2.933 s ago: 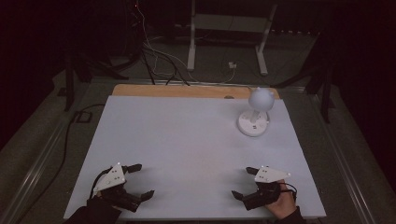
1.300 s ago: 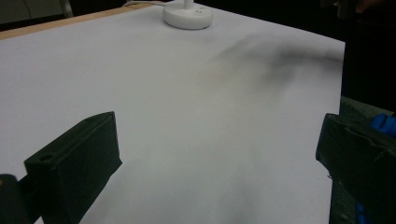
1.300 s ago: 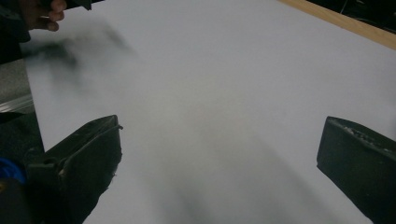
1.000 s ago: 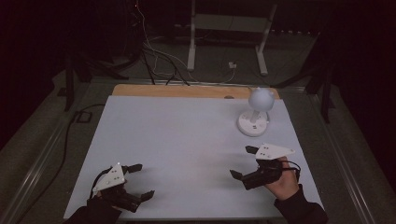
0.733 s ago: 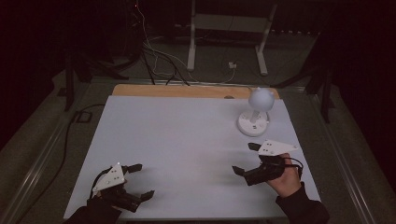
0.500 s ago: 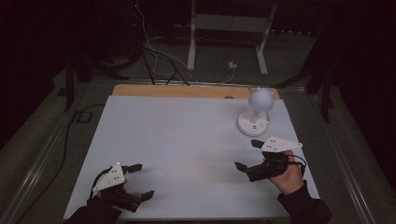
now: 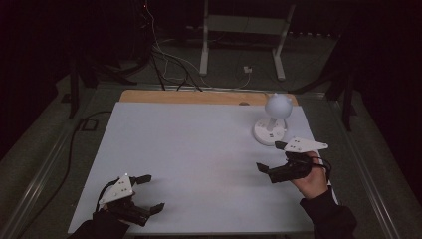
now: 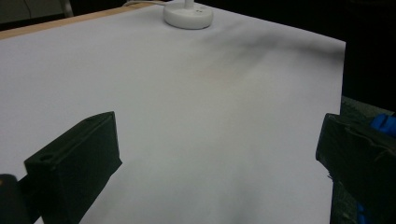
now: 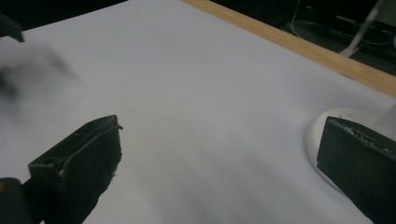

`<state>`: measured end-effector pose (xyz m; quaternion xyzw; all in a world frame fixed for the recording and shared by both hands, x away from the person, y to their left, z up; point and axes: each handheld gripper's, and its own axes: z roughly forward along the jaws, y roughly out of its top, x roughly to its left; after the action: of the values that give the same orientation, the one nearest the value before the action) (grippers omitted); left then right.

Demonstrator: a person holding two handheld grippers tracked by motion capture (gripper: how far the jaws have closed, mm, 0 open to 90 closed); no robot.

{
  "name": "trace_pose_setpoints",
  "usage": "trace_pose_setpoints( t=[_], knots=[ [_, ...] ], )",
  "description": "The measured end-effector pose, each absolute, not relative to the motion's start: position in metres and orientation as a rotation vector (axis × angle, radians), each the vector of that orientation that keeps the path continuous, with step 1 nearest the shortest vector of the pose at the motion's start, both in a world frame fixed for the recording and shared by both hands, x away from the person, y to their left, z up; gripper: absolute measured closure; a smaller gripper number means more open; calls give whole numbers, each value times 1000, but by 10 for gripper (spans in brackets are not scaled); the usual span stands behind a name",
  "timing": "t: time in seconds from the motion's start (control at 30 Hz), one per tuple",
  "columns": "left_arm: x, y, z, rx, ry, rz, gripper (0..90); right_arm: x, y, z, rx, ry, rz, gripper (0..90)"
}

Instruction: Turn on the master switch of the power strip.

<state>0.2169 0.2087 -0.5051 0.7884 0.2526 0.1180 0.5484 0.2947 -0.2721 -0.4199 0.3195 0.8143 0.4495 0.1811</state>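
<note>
A white-topped counter [image 7: 199, 149] carries a small white lamp [image 7: 271, 119] with a round base and globe head, standing upright near its far right corner. The right gripper [image 7: 271, 157], jaws spread wide and empty, hangs just in front of the lamp's base. The left gripper [image 7: 149, 193], also wide open and holding nothing, sits at the near left edge, well apart from the lamp.

Left gripper view: small white desk lamp with round base [image 8: 188, 15] cut off by top edge, stem and head out of frame.
Right gripper view: lamp base [image 9: 327, 135] at right partly hidden behind black jaw; dark blurred smudge [image 9: 14, 79] at upper left, identity unclear.
</note>
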Motion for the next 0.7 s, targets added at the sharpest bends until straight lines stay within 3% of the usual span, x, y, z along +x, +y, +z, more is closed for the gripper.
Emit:
trace_pose_setpoints(
  t=[0.7],
  knots=[
    [217,208,-505,1869,600,278,2,328,-301,-424,1031,2207,1251,0]
  ],
)
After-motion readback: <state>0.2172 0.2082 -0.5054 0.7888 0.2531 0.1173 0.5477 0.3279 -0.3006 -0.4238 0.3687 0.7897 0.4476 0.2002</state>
